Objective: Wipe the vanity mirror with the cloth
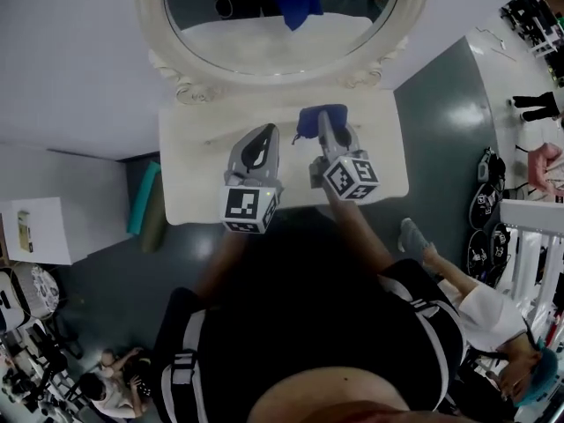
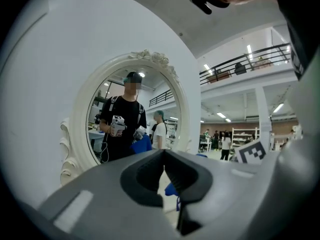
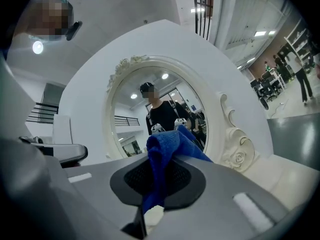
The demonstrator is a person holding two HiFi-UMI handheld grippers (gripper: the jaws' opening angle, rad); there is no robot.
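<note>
Right claw (image 3: 156, 180) shut on bunched blue cloth (image 3: 165, 146), left claw (image 2: 165, 174) closed empty; may shed it scrubbing mirror (image 1: 264, 42) at twelve o'clock.

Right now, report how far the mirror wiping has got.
Done: the blue cloth is picked up and clamped in the jaws of the right gripper. In hand: that gripper holds it above the vanity table, facing the mirror but short of the glass. The left gripper is beside it, shut on nothing. Left: the whole wipe, since the cloth is not touching the glass.
</note>
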